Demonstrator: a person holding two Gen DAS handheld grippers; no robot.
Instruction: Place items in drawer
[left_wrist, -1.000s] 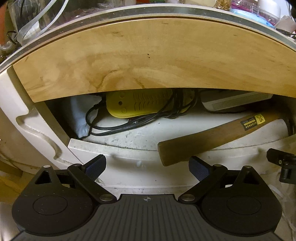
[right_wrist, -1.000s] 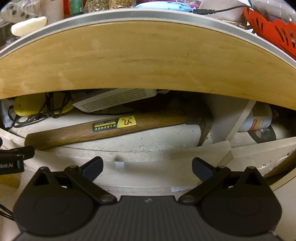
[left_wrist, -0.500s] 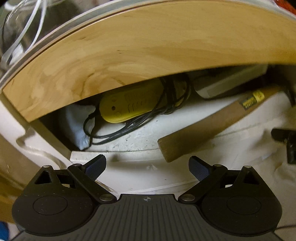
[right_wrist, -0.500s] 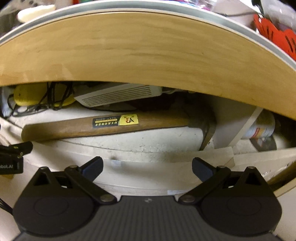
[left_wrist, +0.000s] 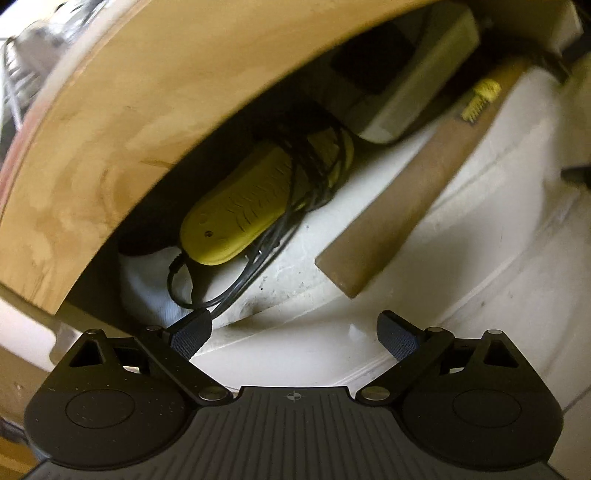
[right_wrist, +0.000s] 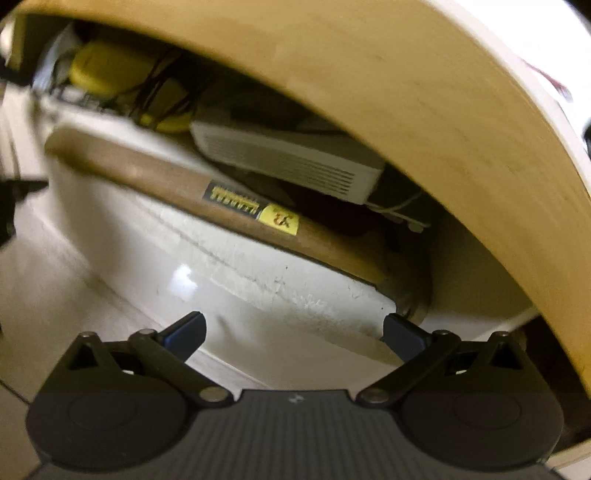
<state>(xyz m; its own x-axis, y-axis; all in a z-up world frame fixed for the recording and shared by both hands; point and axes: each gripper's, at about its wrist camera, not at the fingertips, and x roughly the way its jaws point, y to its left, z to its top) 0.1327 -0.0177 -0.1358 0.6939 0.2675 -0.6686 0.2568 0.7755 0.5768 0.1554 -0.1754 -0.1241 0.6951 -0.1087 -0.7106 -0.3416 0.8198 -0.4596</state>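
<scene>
The white drawer (left_wrist: 480, 236) stands partly open under a wooden tabletop edge (left_wrist: 147, 110). Inside lie a wooden-handled hammer (left_wrist: 406, 199) with a yellow label, a yellow device (left_wrist: 251, 206) wrapped in black cord, and a white vented box (left_wrist: 417, 85). My left gripper (left_wrist: 293, 332) is open and empty at the drawer's front left. In the right wrist view the hammer (right_wrist: 240, 206), the white box (right_wrist: 295, 162) and the yellow device (right_wrist: 107, 70) also show. My right gripper (right_wrist: 293, 332) is open and empty at the drawer's front rim (right_wrist: 258, 295).
The wooden tabletop edge (right_wrist: 443, 110) hangs low over the drawer. A white cloth or bag (left_wrist: 147, 288) sits in the drawer's left corner. A white cable (right_wrist: 399, 210) lies behind the white box. Both views are tilted and blurred.
Both grippers have tilted and moved closer to the drawer front: the left view rolled one way, the right view the other. The items in the drawer have not moved. Both grippers stay open.
</scene>
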